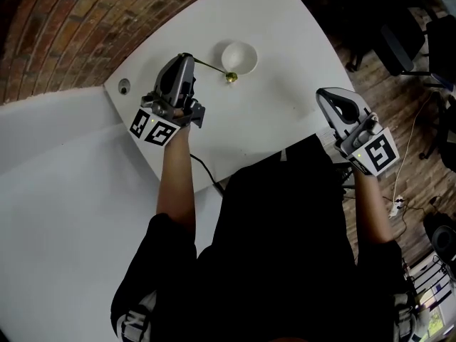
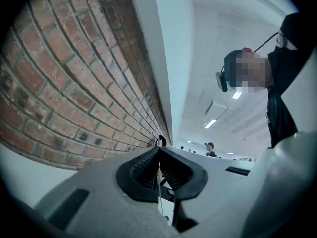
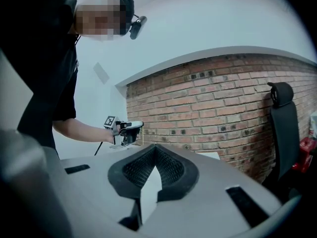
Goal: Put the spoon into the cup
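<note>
Fingers of the left gripper (image 1: 187,60) pinch the handle end of the slim gold metal spoon (image 1: 230,77) near the white round cup (image 1: 239,57). The spoon is probably light, stiff and slippery. The right gripper (image 1: 325,95) is closed, empty.

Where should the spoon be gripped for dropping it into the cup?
At the end of its thin handle, coming from the side away from the cup. The spoon points bowl-first toward the cup, so that hold leaves the bowl free to enter. The left gripper is shut on the handle there.
</note>
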